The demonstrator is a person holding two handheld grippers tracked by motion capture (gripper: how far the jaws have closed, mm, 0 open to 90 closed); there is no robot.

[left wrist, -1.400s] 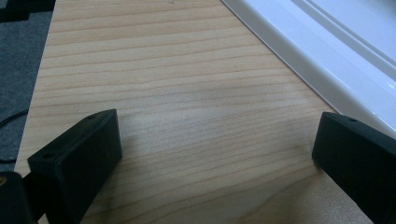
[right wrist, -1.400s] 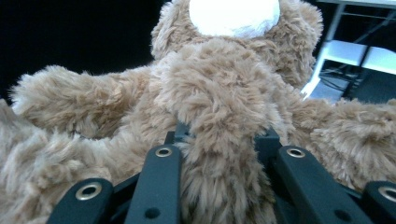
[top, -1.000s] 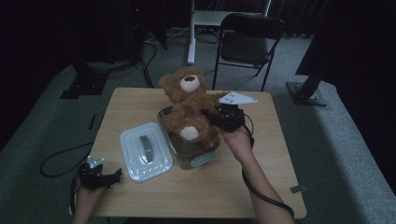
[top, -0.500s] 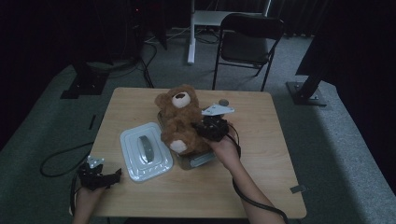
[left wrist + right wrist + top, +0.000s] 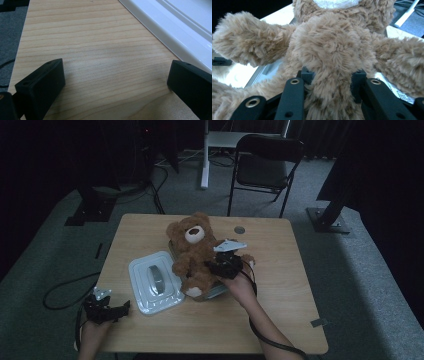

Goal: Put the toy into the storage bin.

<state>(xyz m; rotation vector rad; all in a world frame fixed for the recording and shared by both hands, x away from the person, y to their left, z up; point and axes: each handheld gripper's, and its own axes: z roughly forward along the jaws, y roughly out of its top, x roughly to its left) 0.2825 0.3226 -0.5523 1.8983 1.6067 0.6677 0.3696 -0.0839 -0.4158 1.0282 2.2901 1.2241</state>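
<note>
Gripping the brown teddy bear (image 5: 192,252) around its middle, the right claw (image 5: 225,266) is pinching plush between both jaws near the centre of the wooden surface (image 5: 280,270). The bear is lying over a clear container (image 5: 216,291), just beside the white lid (image 5: 154,281). Down at the near left corner, the left claw (image 5: 107,309) is resting spread wide, holding nothing.

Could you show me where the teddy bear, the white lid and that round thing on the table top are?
teddy bear (image 5: 192,251): high view, on its chest.
white lid (image 5: 155,281): high view, on its handle.
round thing (image 5: 239,229): high view, on its middle.
</note>
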